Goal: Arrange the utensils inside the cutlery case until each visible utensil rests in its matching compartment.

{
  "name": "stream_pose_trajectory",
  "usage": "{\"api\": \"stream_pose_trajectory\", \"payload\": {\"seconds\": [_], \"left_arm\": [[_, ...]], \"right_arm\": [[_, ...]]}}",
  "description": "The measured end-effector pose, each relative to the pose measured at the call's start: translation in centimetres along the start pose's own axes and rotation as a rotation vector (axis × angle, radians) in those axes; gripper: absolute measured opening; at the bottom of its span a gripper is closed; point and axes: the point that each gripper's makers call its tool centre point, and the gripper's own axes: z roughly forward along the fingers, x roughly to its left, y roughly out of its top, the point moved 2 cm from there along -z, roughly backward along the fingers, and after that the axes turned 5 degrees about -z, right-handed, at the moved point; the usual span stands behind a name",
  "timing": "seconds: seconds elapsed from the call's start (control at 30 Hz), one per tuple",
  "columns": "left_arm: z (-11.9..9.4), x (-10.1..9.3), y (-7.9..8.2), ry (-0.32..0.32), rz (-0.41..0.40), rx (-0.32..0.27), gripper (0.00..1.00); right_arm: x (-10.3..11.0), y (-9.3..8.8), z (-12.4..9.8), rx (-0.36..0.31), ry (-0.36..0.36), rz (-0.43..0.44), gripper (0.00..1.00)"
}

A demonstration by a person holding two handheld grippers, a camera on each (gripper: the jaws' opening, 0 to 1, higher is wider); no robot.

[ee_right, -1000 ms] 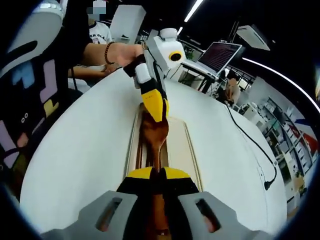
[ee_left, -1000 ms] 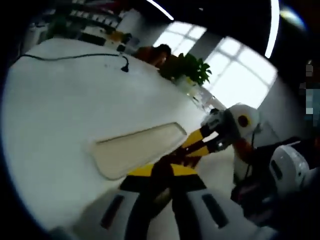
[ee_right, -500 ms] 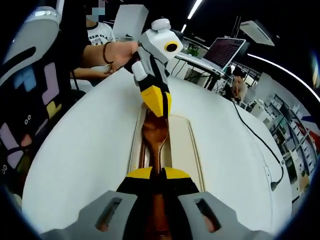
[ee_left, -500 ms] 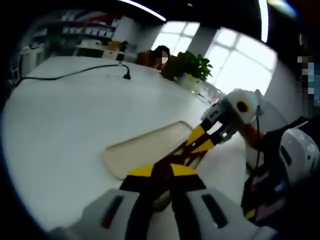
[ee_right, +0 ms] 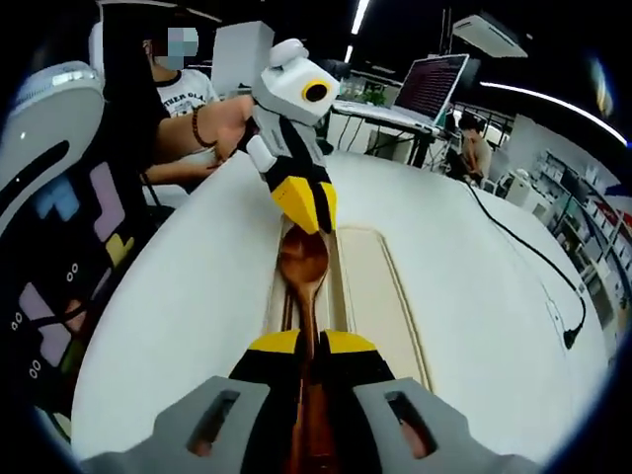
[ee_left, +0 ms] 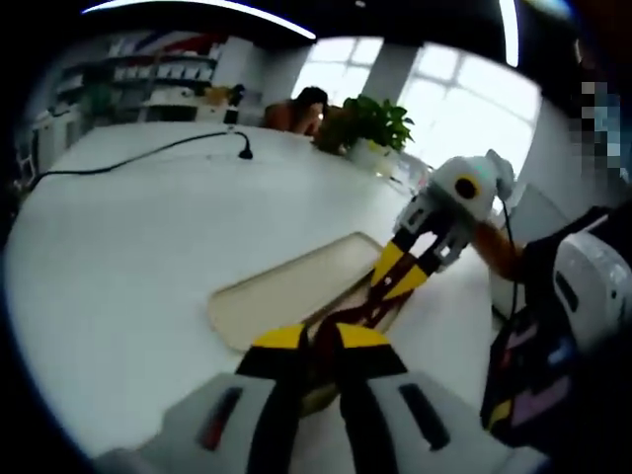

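- The left gripper point(ee_left: 318, 341) has its jaws closed on a dark wooden utensil point(ee_left: 348, 318).
- A cream cutlery case point(ee_left: 286, 292) lies on the white table point(ee_left: 128, 257).
- The right gripper point(ee_left: 395, 279) meets the case's near end.
- A black cable point(ee_left: 148, 153) trails near the far edge, beside a potted plant point(ee_left: 373, 126).

The right gripper point(ee_right: 314, 341) has its jaws closed tight on the wooden spoon point(ee_right: 303, 272). The left gripper point(ee_right: 307, 219) angles down opposite it, yellow tips together at the spoon's bowl, with the person's hand point(ee_right: 229, 123) and forearm behind.
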Motion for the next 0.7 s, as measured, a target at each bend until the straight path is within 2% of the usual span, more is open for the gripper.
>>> {"api": "stream_pose_trajectory", "payload": {"seconds": [0.03,0.17,0.3,0.47,0.57,0.7], "left_arm": [[-0.1,0.0,0.1,0.002,0.006,-0.004,0.10],[-0.3,-0.1,0.2,0.000,0.026,-0.005,0.10],[-0.8,-0.1,1.0,-0.001,0.030,-0.031,0.10],[-1.7,0.0,2.7,0.017,0.056,-0.092,0.10],[-2.0,0.2,3.2,0.027,0.060,-0.112,0.10],[-2.1,0.5,3.1,0.045,0.078,-0.112,0.10]], "right_arm": [[-0.1,0.0,-0.1,-0.011,-0.004,0.027,0.06],[-0.1,0.3,-0.8,-0.034,0.008,0.041,0.09],[-0.6,1.4,-2.1,-0.104,-0.014,0.079,0.10],[-2.1,2.1,-4.4,-0.140,-0.096,0.096,0.10],[-3.1,1.5,-6.5,-0.136,-0.153,0.114,0.10],[-3.8,-0.1,-8.7,-0.132,-0.214,0.161,0.10]]}}
